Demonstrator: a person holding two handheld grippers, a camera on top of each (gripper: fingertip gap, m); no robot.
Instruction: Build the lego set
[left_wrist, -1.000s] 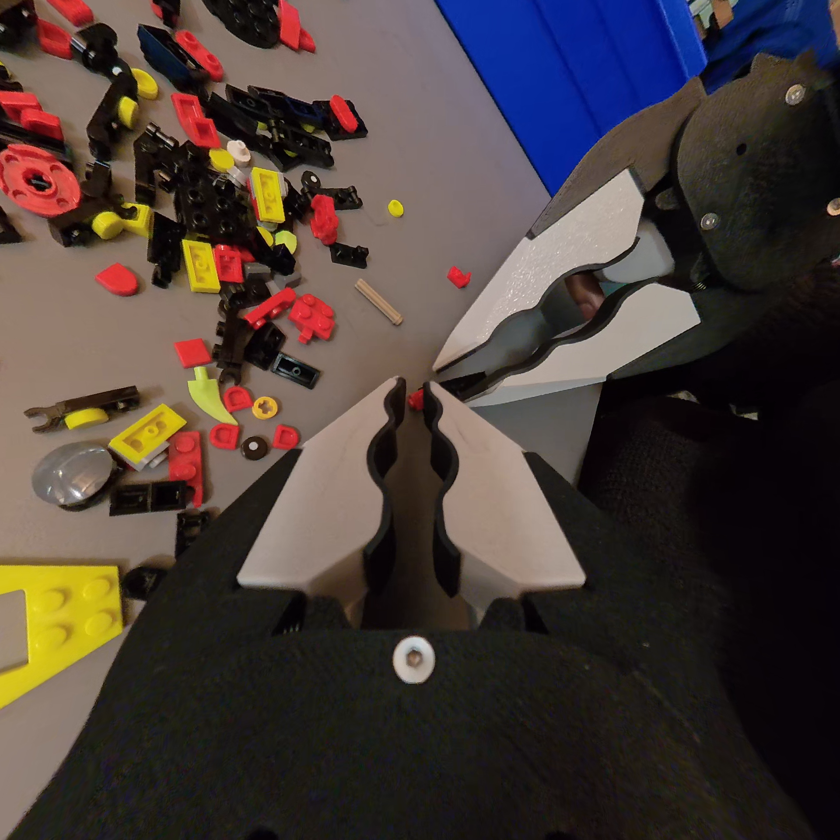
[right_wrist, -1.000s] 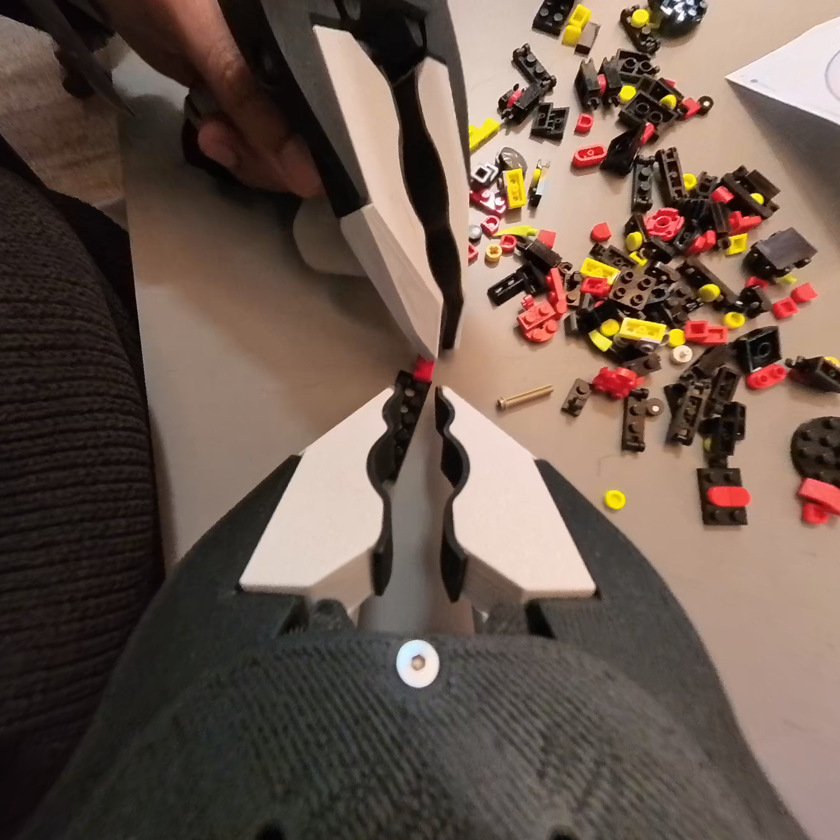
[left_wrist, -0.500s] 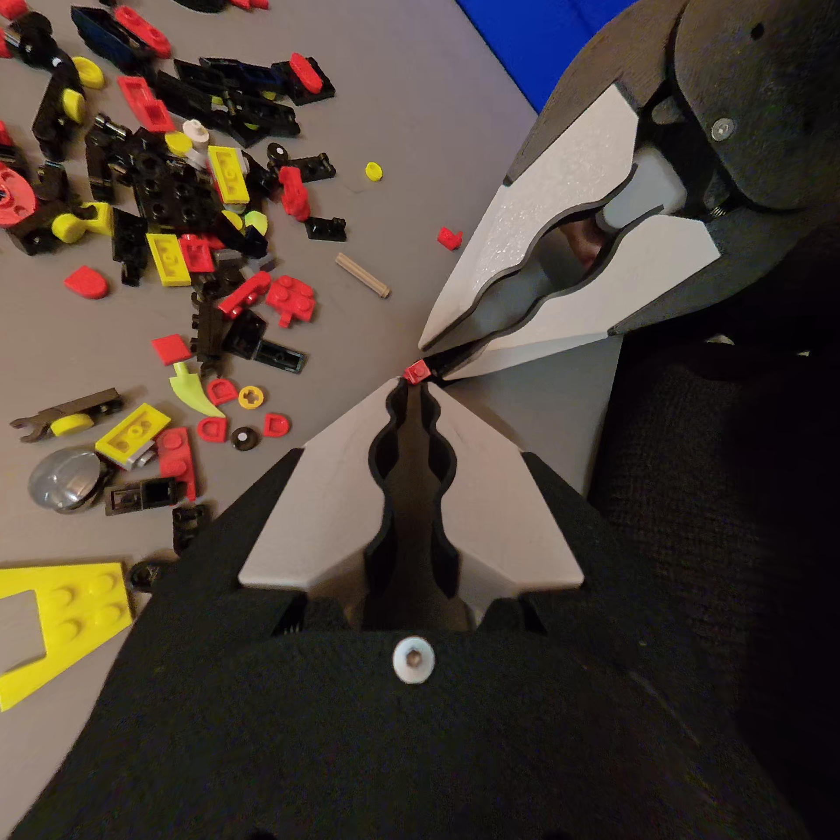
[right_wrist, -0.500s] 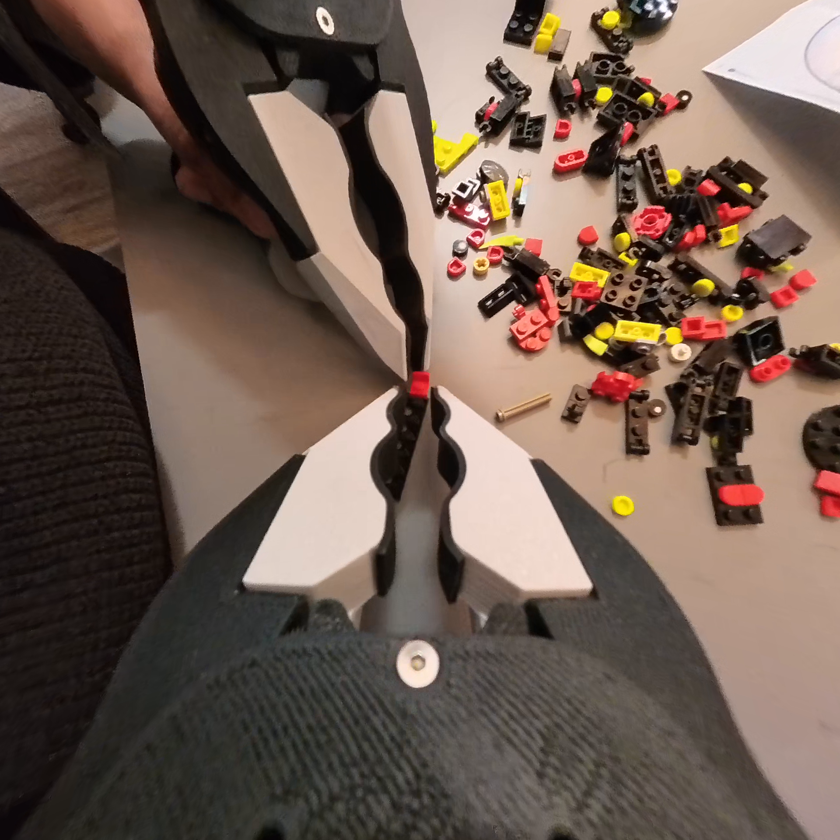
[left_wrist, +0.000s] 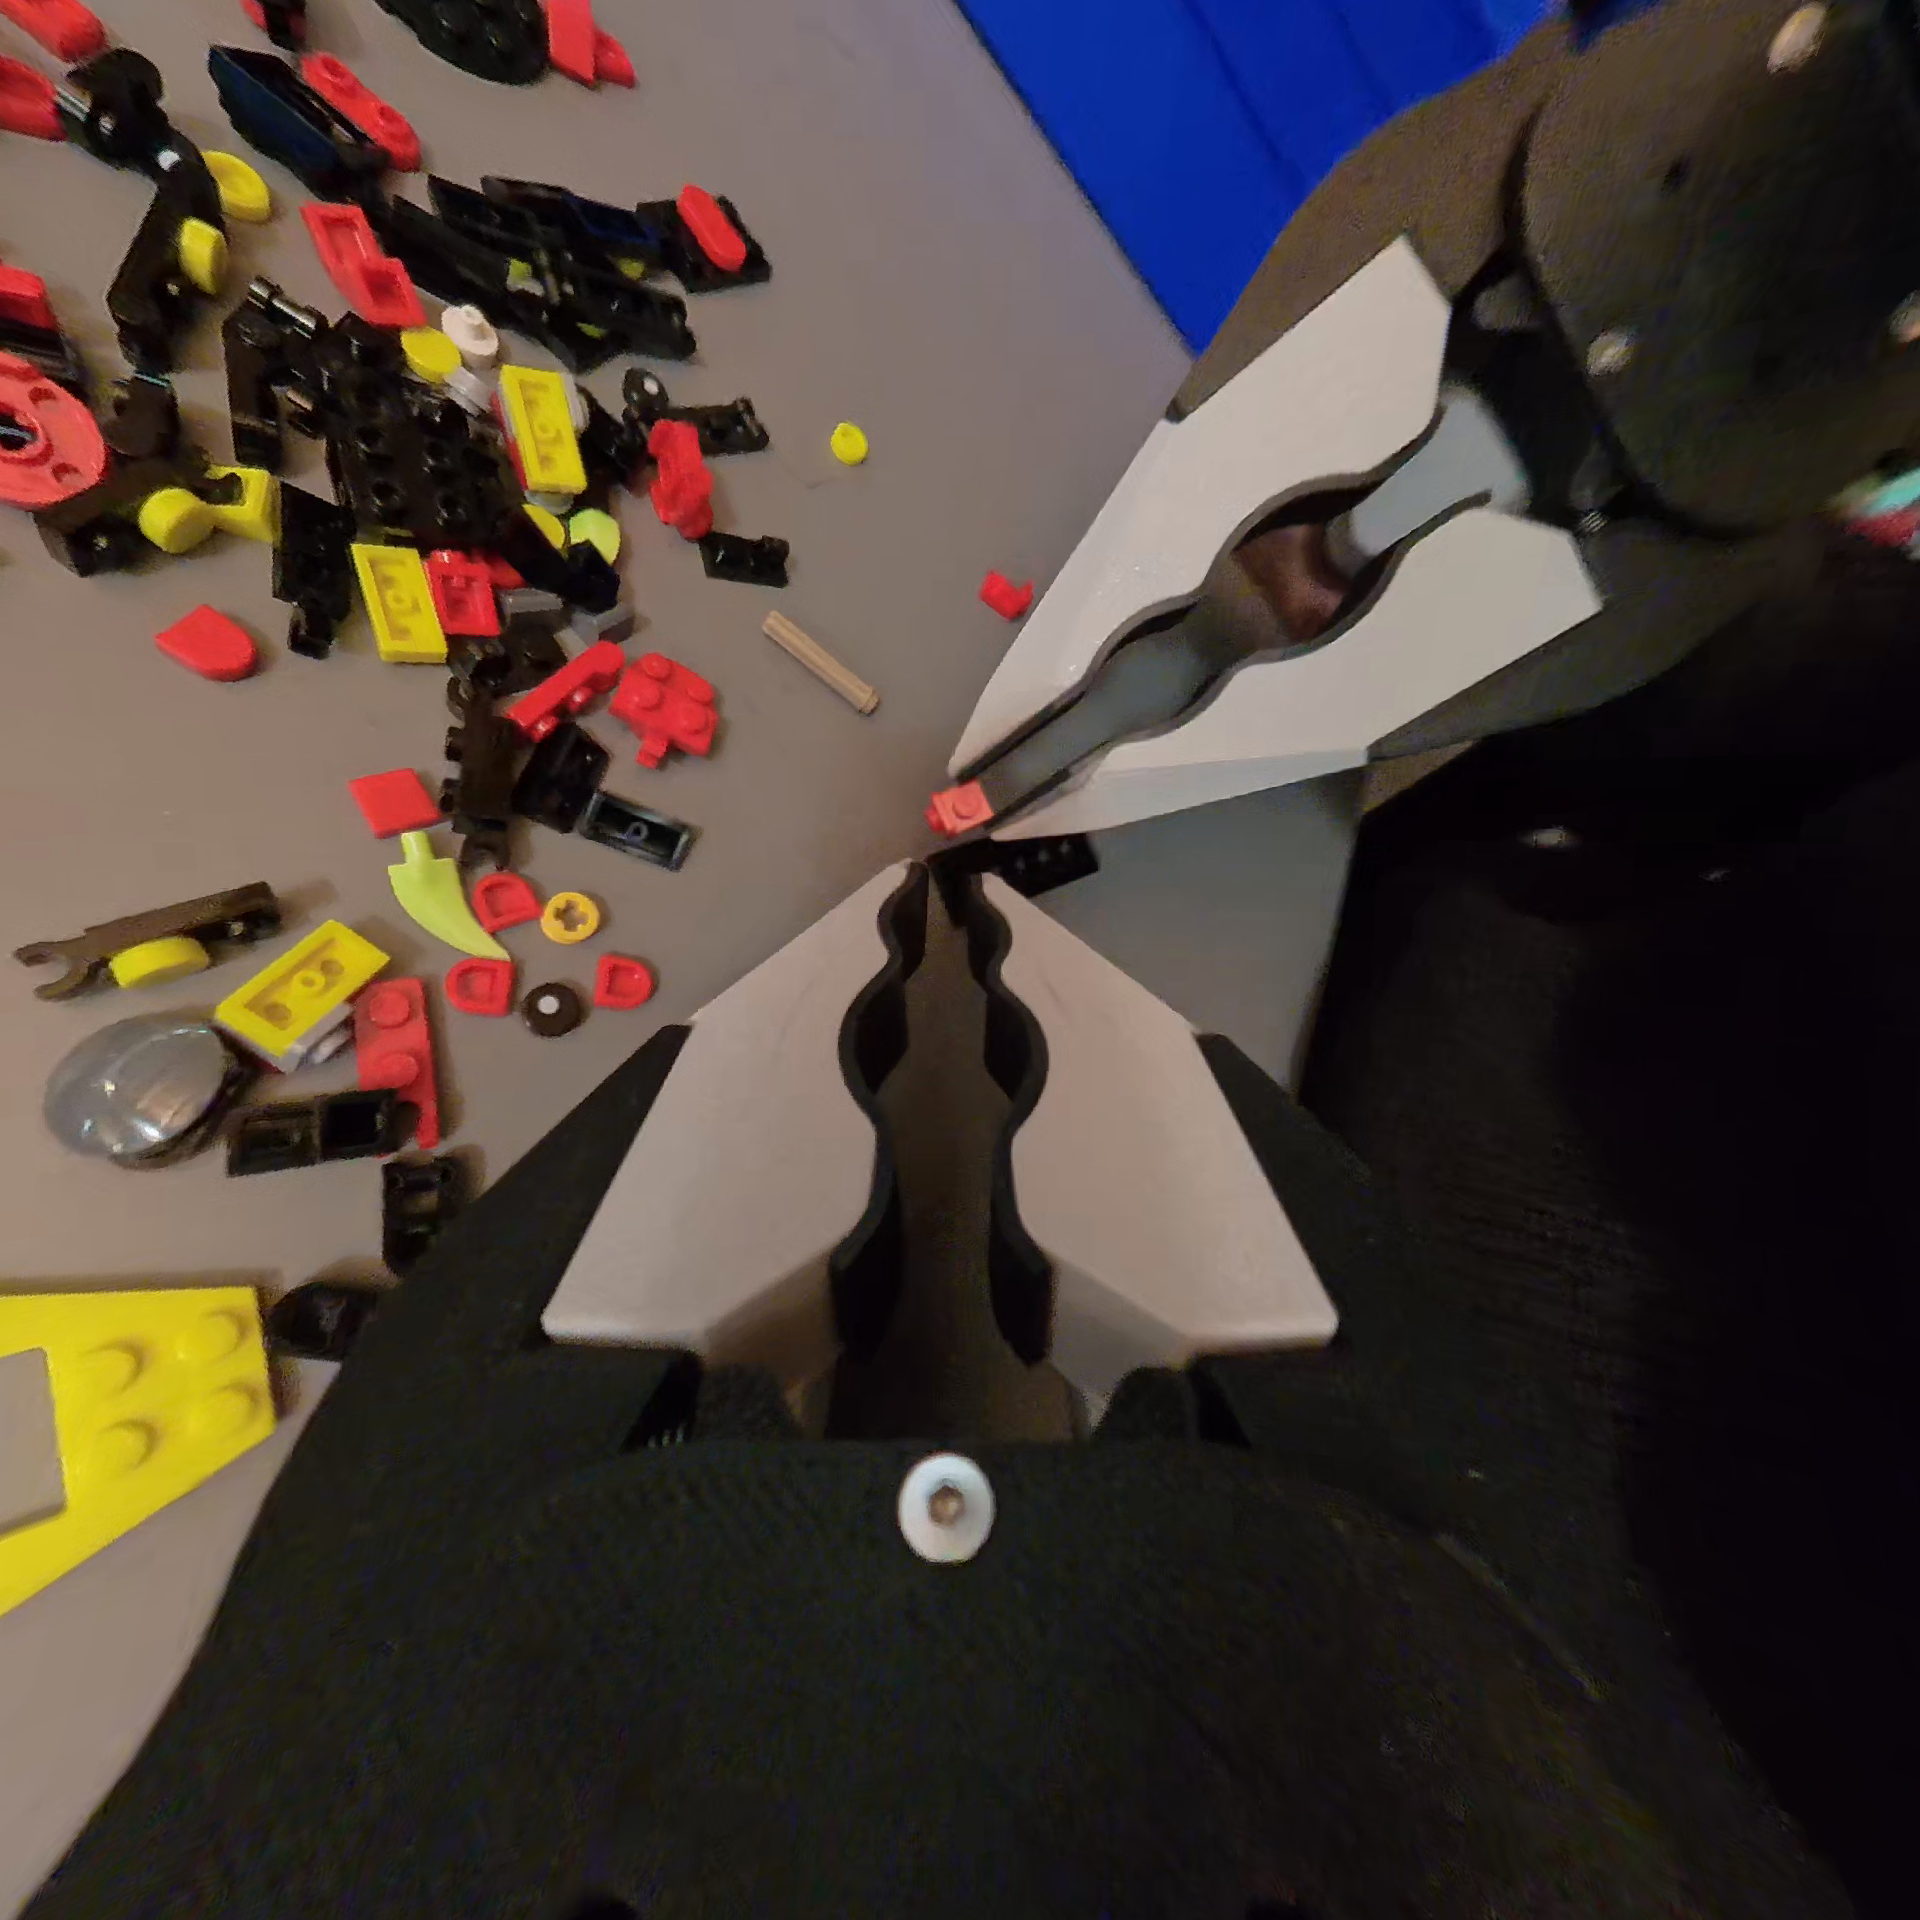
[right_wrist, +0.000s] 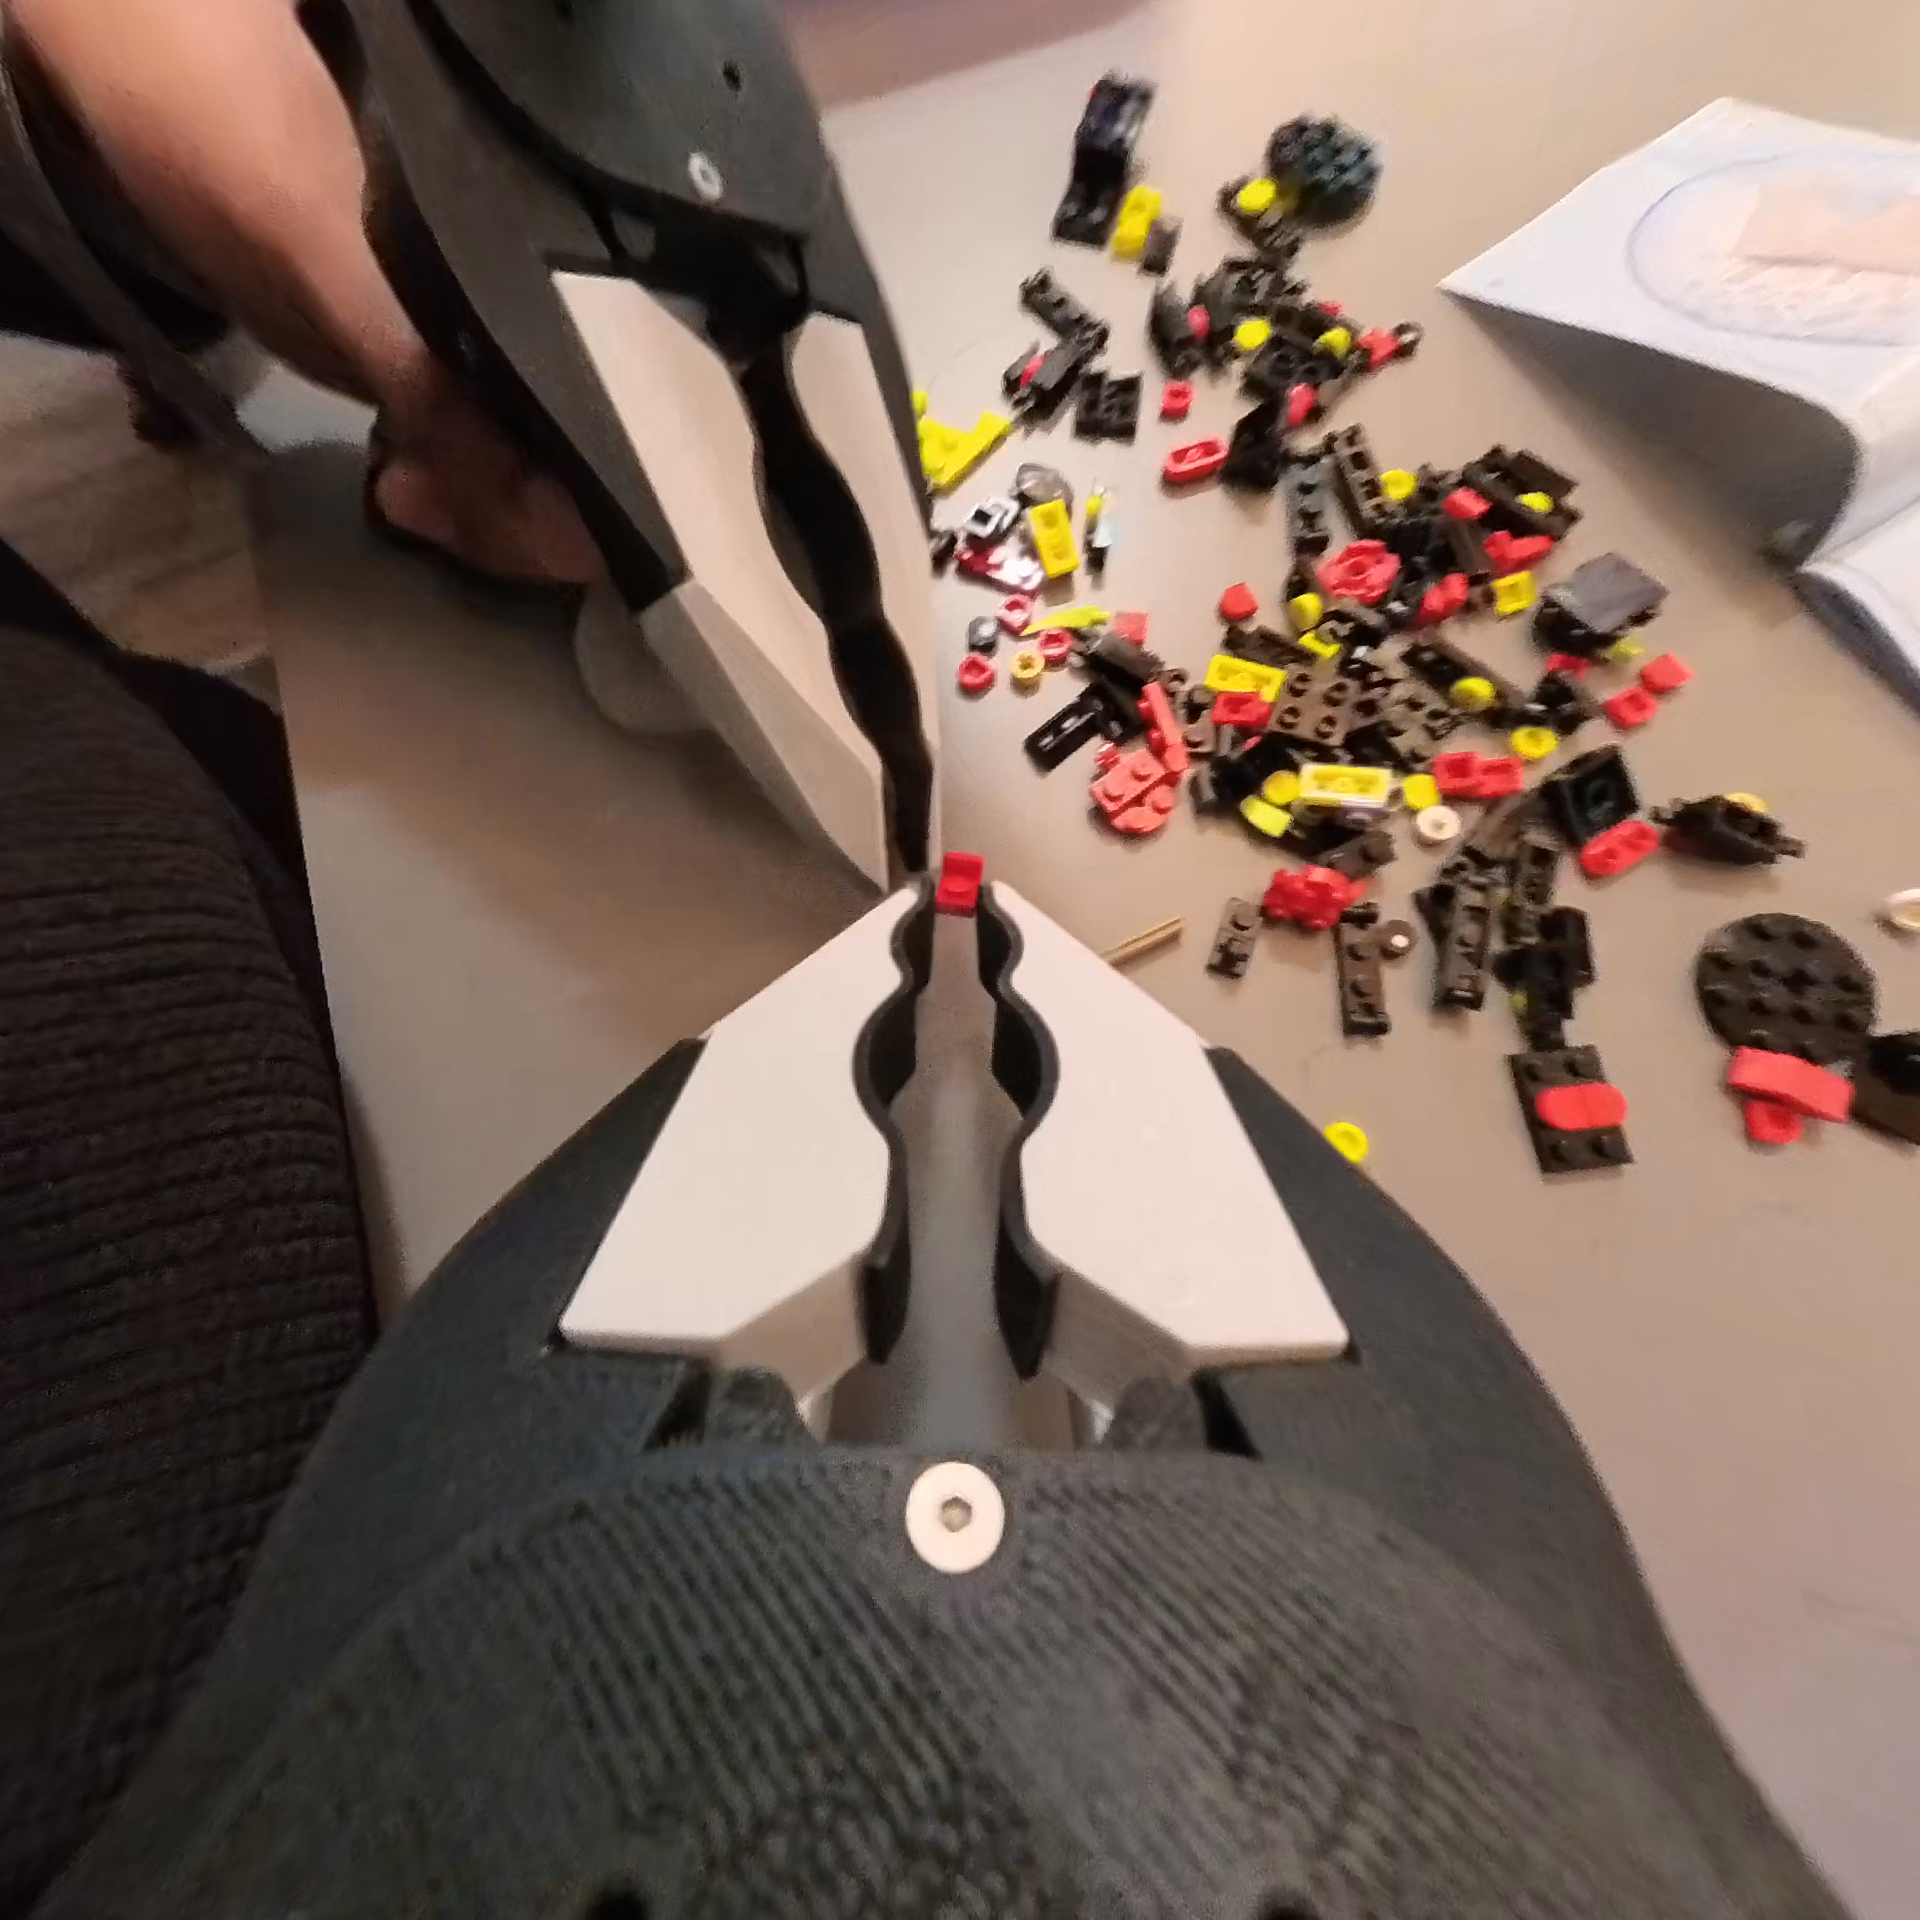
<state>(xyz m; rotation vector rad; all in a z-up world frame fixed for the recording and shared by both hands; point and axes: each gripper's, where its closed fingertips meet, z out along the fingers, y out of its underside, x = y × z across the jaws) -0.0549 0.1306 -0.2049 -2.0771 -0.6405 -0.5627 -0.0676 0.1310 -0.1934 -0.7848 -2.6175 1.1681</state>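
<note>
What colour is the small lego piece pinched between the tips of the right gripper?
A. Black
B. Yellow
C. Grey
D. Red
D: the right wrist view shows a small red piece pinched at the tips of the right gripper.

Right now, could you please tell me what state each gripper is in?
Left gripper: closed, apparently pinching a black plate at its tips.
Right gripper: closed on a small red brick.
</note>
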